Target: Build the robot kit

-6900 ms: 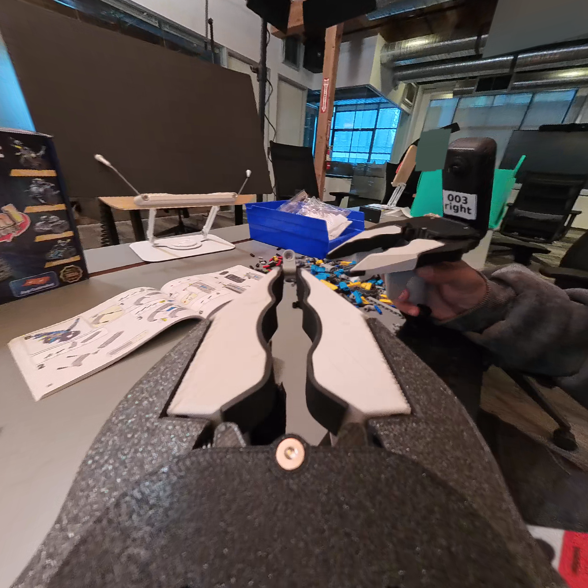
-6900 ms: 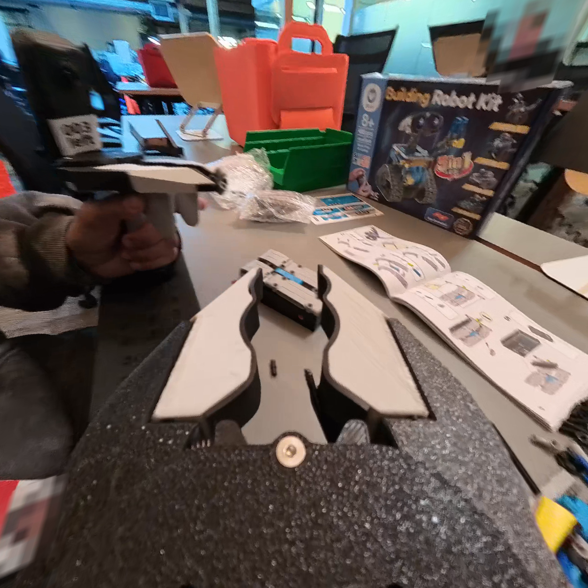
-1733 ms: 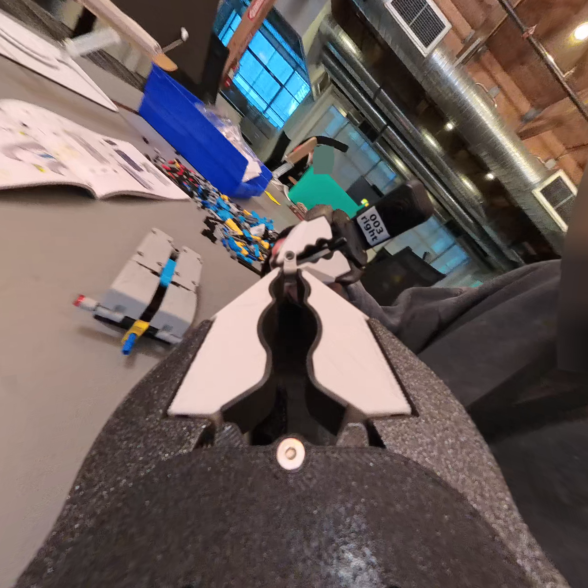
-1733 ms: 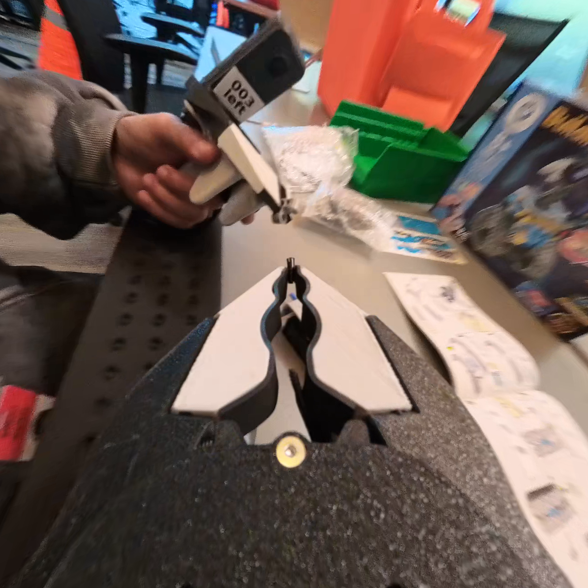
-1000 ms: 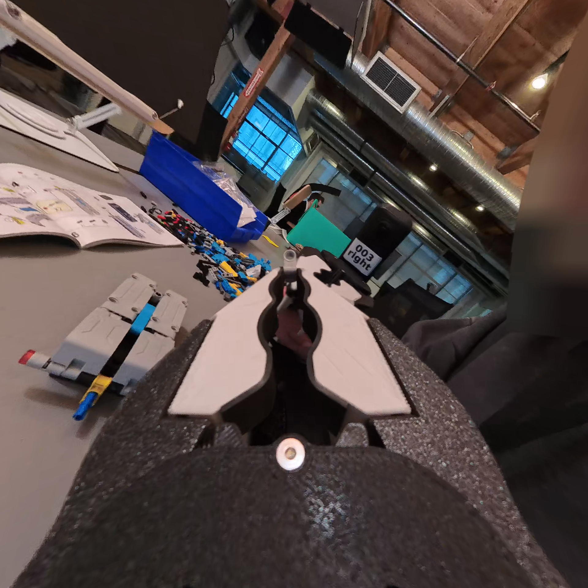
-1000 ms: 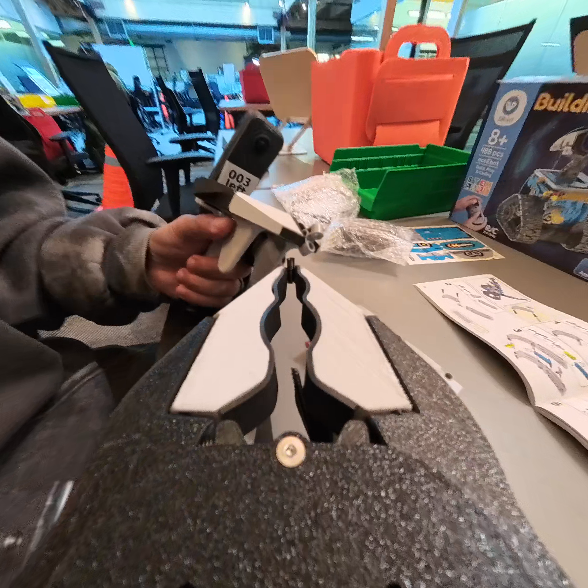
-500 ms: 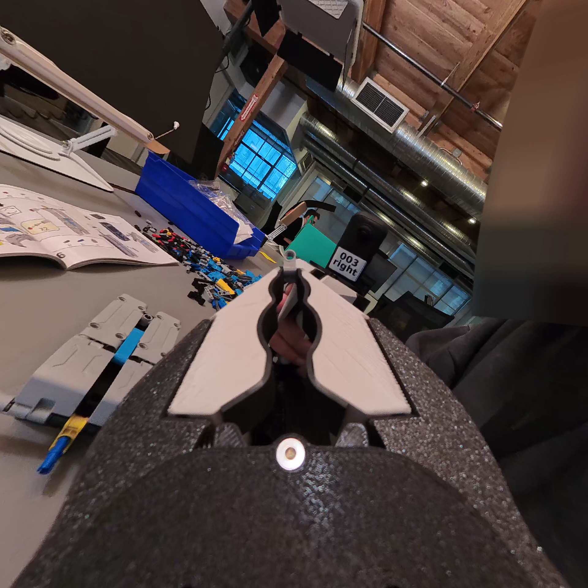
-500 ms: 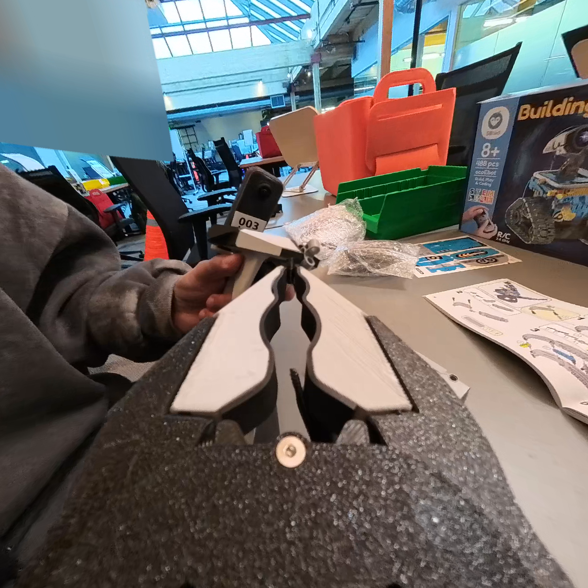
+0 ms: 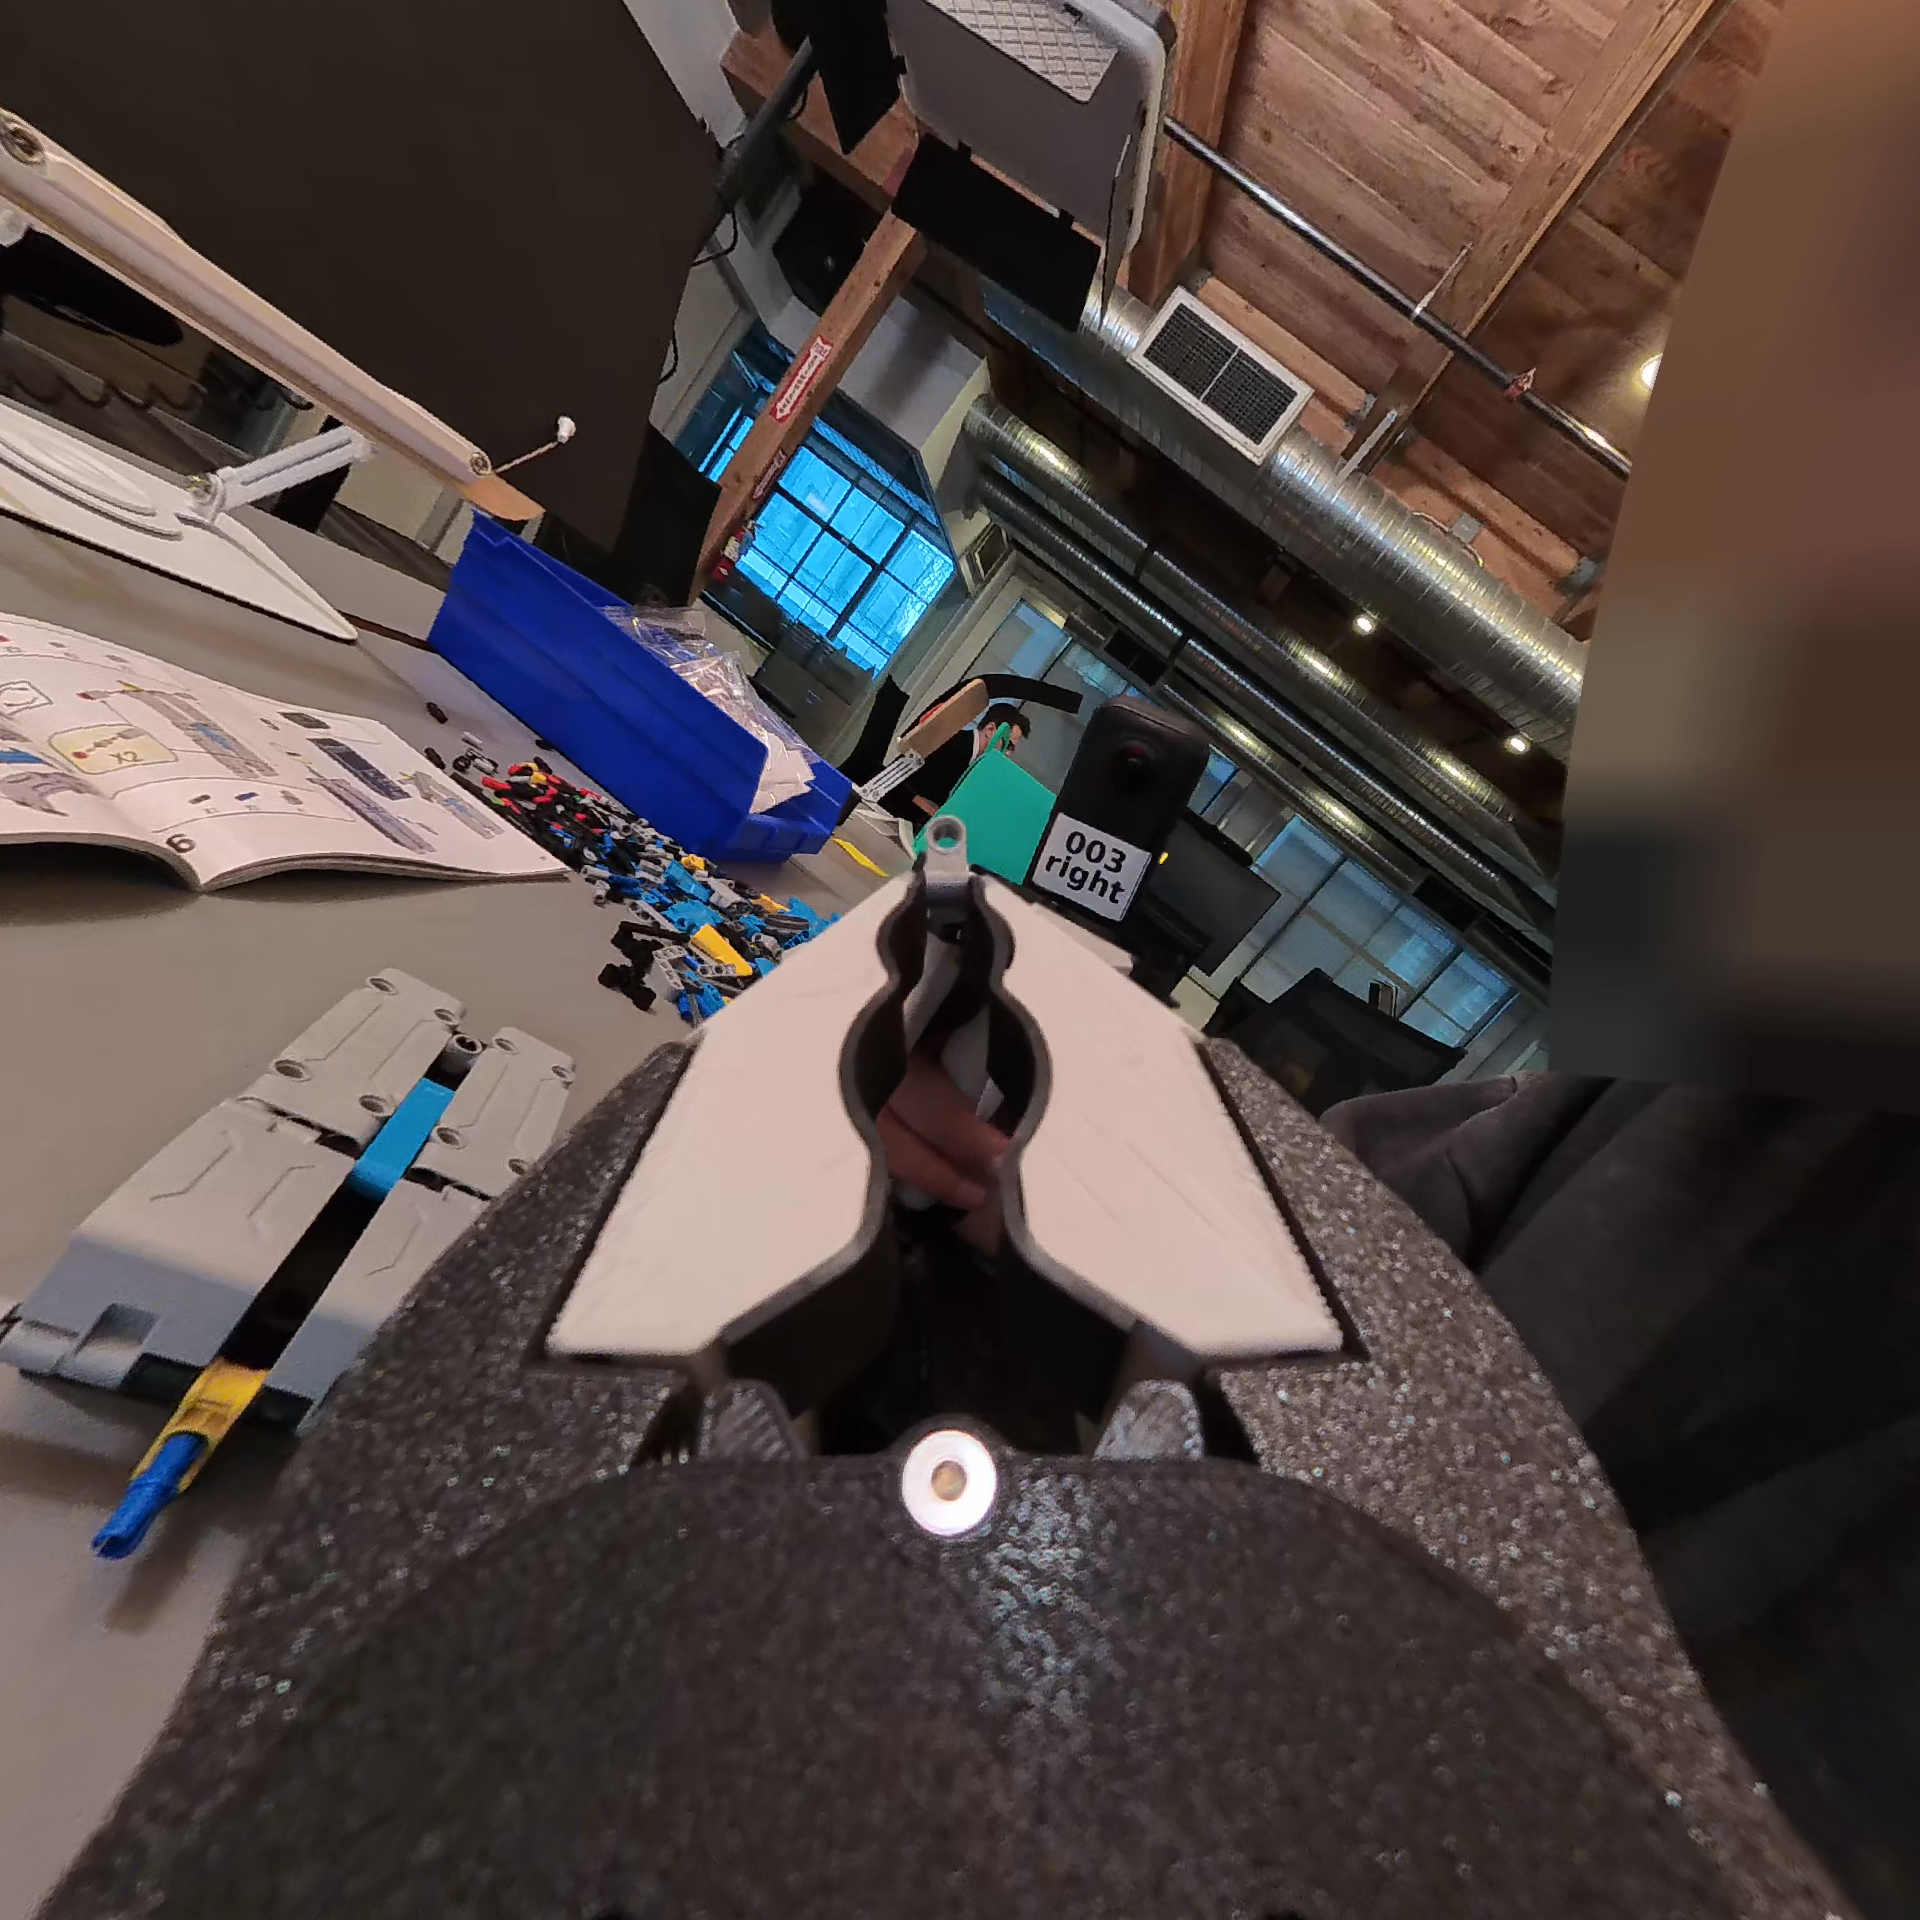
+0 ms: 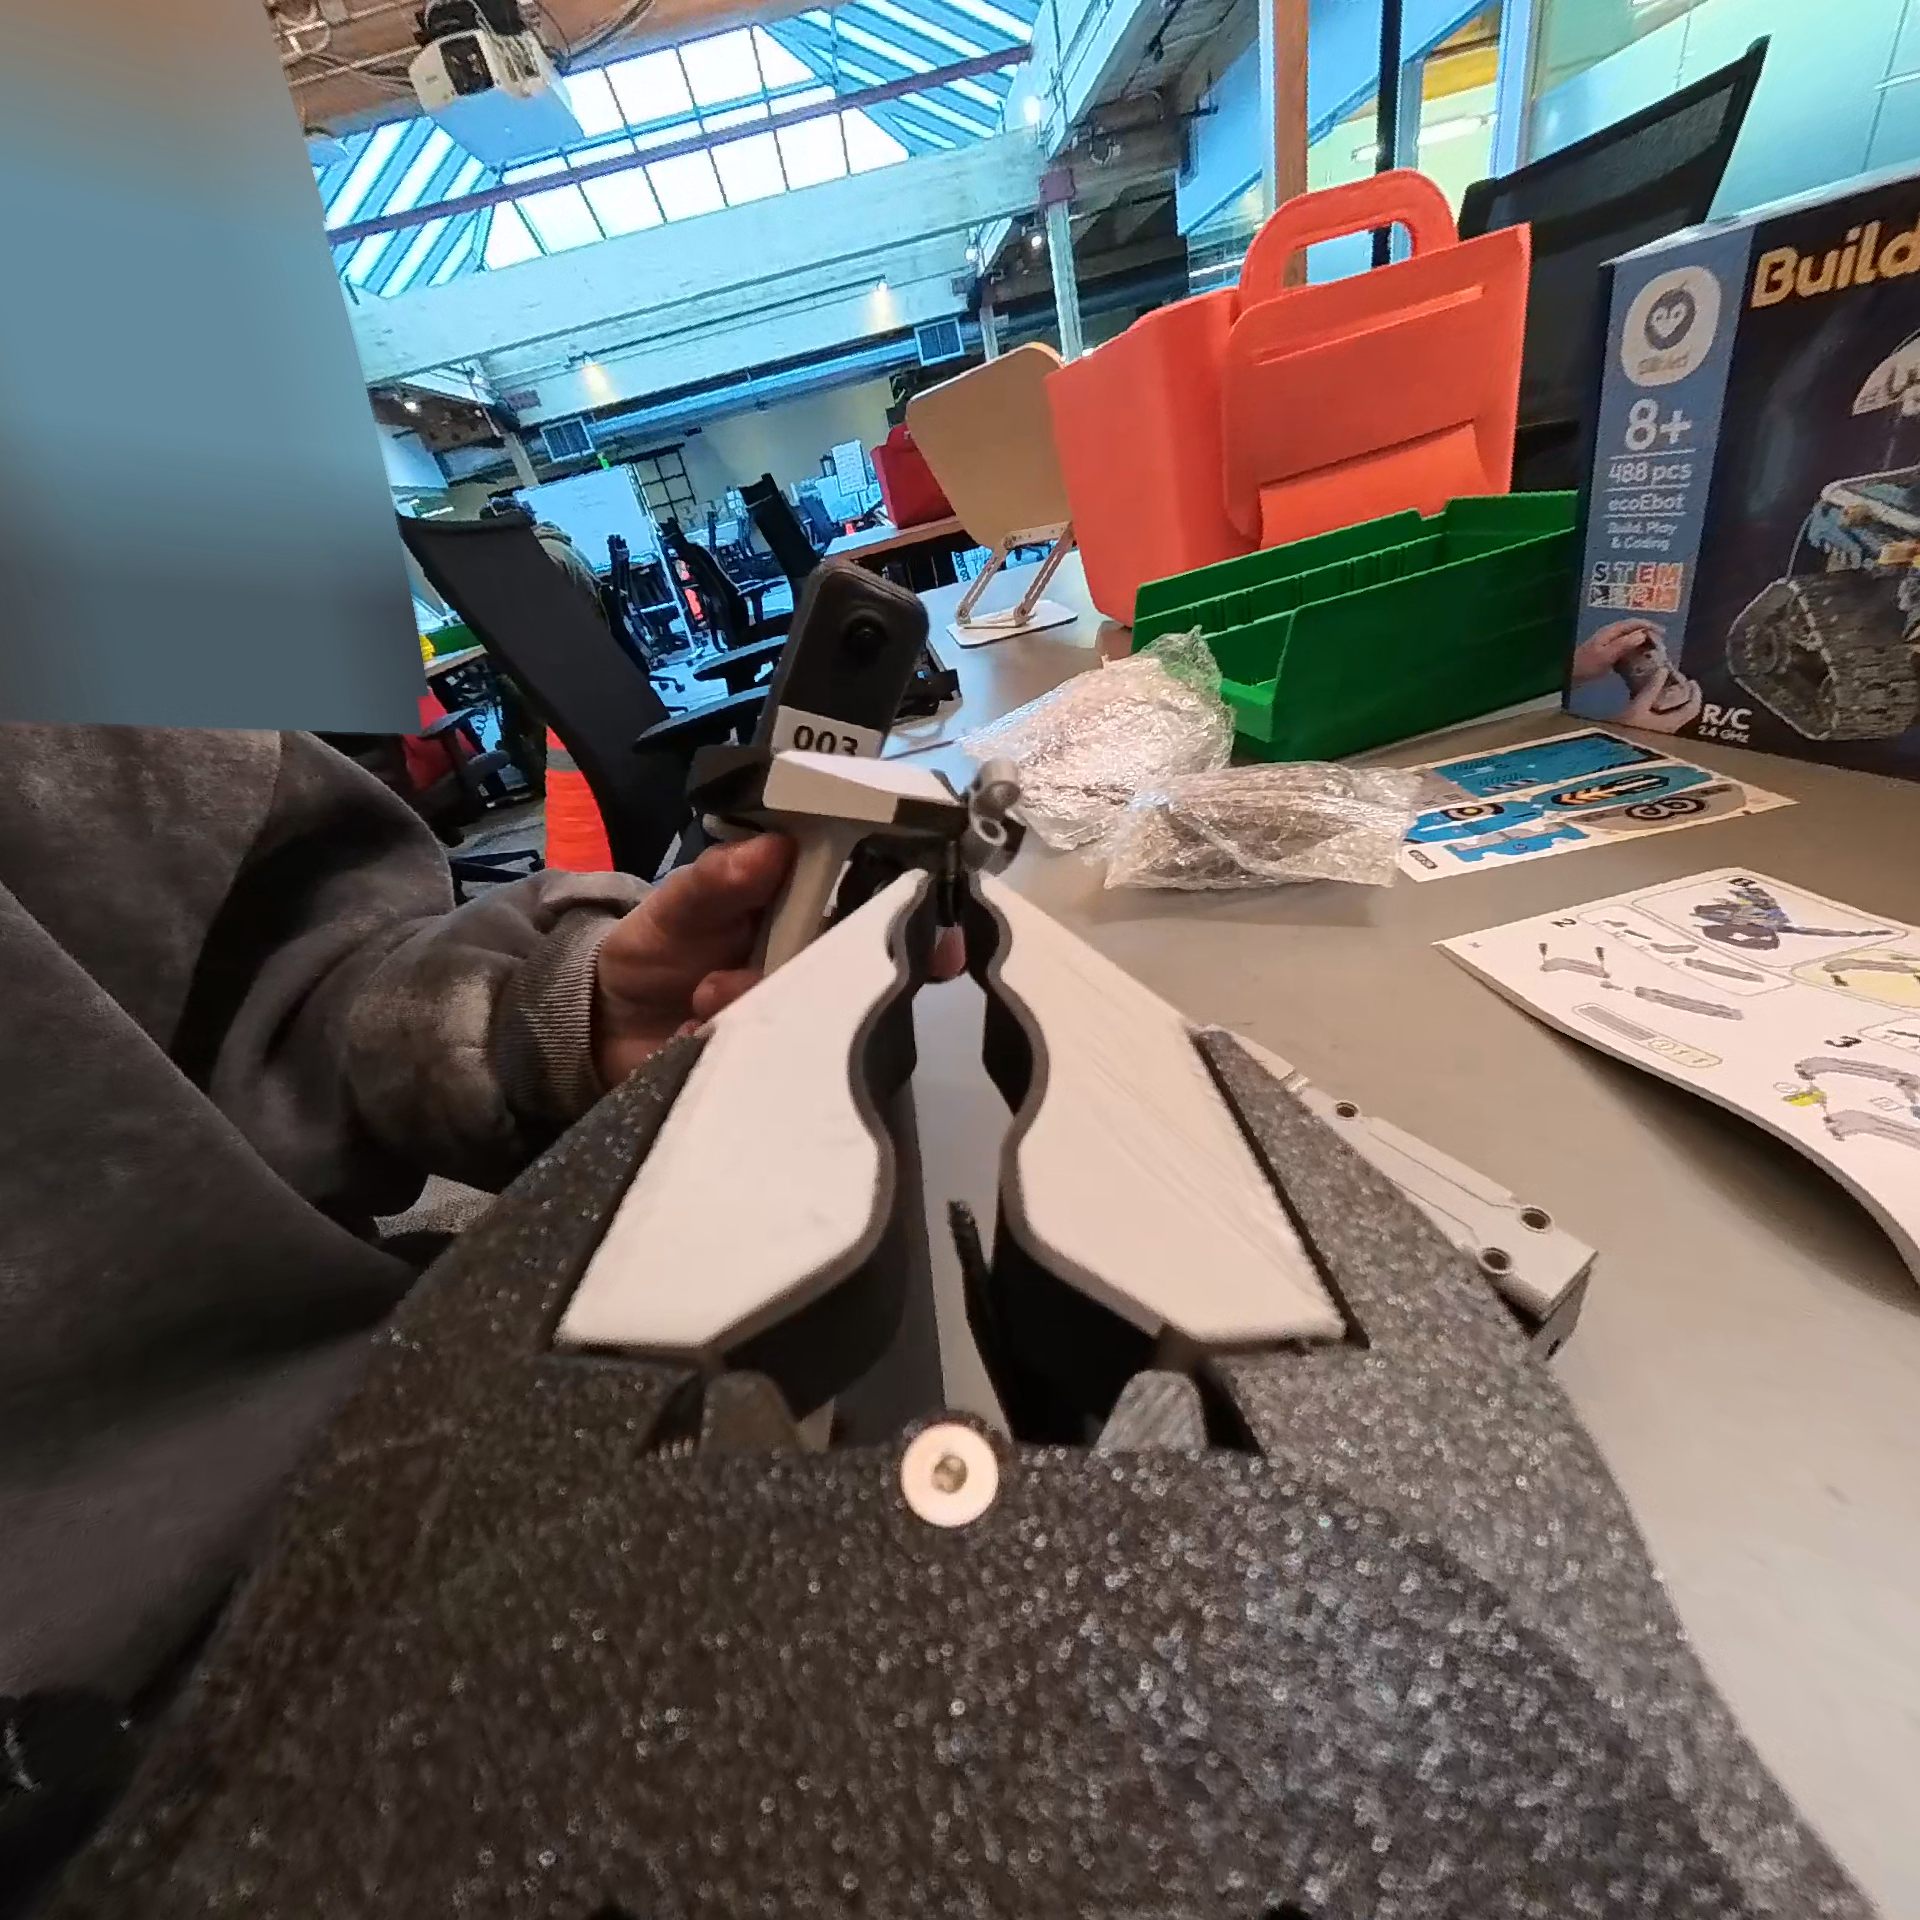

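My left gripper (image 9: 945, 896) is shut on a small grey connector piece (image 9: 945, 837) that sticks out of its tips. My right gripper (image 10: 951, 896) is shut on a thin black pin (image 10: 948, 883). In the right wrist view the left gripper (image 10: 951, 808) is held sideways just beyond my right tips, and the pin's end is touching or almost touching the grey connector (image 10: 995, 802). Both are held in the air near the table's front edge. A grey two-part assembly with a blue bar (image 9: 312, 1153) lies on the table to the left; it also shows in the right wrist view (image 10: 1455, 1195).
An open instruction booklet (image 9: 239, 769), a pile of small loose pieces (image 9: 675, 904) and a blue bin (image 9: 623, 686) lie beyond. The right wrist view shows plastic bags (image 10: 1195, 790), a sticker sheet (image 10: 1590, 805), a green bin (image 10: 1382, 623), an orange bag (image 10: 1299, 395) and a kit box (image 10: 1766, 499).
My right gripper, earlier open over the grey assembly, has shut on the black pin. Both grippers rose and drew together, and the pin now meets the grey connector.
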### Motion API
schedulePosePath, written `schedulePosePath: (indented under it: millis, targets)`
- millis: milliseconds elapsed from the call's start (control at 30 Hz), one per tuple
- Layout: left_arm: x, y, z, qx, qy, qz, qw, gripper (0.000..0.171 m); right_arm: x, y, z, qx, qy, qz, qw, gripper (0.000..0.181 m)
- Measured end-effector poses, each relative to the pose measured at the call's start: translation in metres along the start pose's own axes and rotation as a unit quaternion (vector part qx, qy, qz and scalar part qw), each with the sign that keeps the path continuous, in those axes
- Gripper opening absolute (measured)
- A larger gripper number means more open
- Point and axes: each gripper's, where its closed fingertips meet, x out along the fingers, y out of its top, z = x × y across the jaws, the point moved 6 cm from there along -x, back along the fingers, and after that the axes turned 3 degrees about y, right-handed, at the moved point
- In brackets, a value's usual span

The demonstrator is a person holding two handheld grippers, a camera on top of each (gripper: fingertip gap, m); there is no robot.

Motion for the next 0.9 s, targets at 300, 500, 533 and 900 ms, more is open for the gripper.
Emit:
schedulePosePath:
  millis: [300,500,533,900]
  targets:
    - [0.0022,-0.0005,0.0002,-0.009,-0.002,0.009,1.0,0.007,-0.0042,0.003,0.0035,0.014,-0.005,0.018,1.0,0.003]
    - [0.0038,-0.0013,0.0008,-0.016,-0.006,0.015,1.0,0.007,0.0008,-0.0004,0.0017,0.007,-0.007,0.001,1.0,0.003]
    - [0.005,-0.0022,0.0018,-0.013,-0.008,0.013,1.0,0.007,-0.0006,0.0007,0.0023,0.01,-0.007,0.007,1.0,0.003]
    - [0.0075,-0.004,0.0031,-0.023,-0.018,0.022,0.999,0.007,-0.0063,0.0048,0.0045,0.03,-0.004,0.034,0.999,0.003]
